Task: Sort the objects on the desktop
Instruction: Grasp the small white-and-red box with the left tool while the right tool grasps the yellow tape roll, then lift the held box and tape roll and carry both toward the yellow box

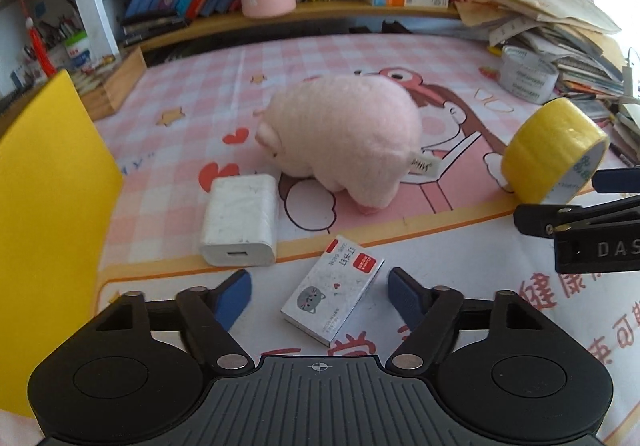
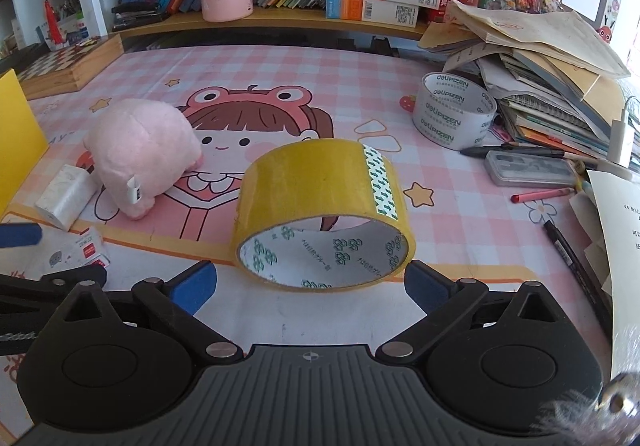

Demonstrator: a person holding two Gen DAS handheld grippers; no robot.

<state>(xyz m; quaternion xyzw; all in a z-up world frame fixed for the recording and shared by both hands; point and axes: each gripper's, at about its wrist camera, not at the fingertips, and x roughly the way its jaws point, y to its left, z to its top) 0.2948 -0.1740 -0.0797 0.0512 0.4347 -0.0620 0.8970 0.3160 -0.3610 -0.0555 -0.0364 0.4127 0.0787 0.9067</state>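
Low in both frames, our left gripper straddles the staple box, right gripper the yellow tape roll; both agape, touching nothing. We should centre, then close squarely.
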